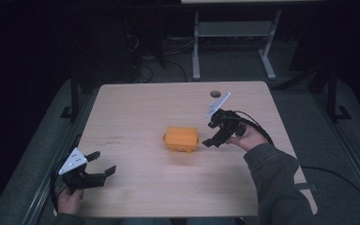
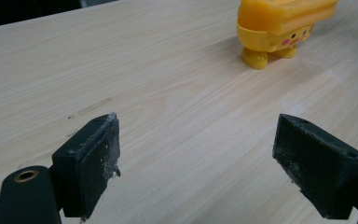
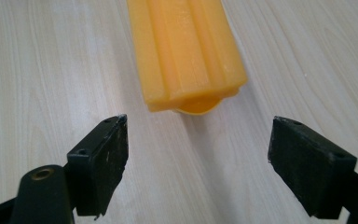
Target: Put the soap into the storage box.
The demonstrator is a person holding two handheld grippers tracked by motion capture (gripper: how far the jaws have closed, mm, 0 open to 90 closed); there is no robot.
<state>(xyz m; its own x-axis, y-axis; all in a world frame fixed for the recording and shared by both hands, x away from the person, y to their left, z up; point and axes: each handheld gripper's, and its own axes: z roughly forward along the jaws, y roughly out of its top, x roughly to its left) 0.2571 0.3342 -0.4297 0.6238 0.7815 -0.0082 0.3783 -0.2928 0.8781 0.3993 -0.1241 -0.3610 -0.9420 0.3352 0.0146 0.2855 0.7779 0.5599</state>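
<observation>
An orange-yellow toy box (image 1: 181, 138) with small feet and a cartoon face stands in the middle of the wooden table (image 1: 136, 108). My right gripper (image 1: 210, 134) hovers open just to its right, jaws pointing at it; in the right gripper view the ribbed orange lid (image 3: 186, 51) lies just beyond the open jaws (image 3: 196, 163). My left gripper (image 1: 102, 164) is open near the table's front left corner, well apart from the toy. In the left gripper view the toy (image 2: 279, 28) stands far off at the upper right, past the open gripper (image 2: 196, 163).
A round dark cable hole (image 1: 215, 93) sits near the table's far edge. Beyond the table stands a white desk frame (image 1: 234, 42) on a dark floor. Cables trail from both grippers.
</observation>
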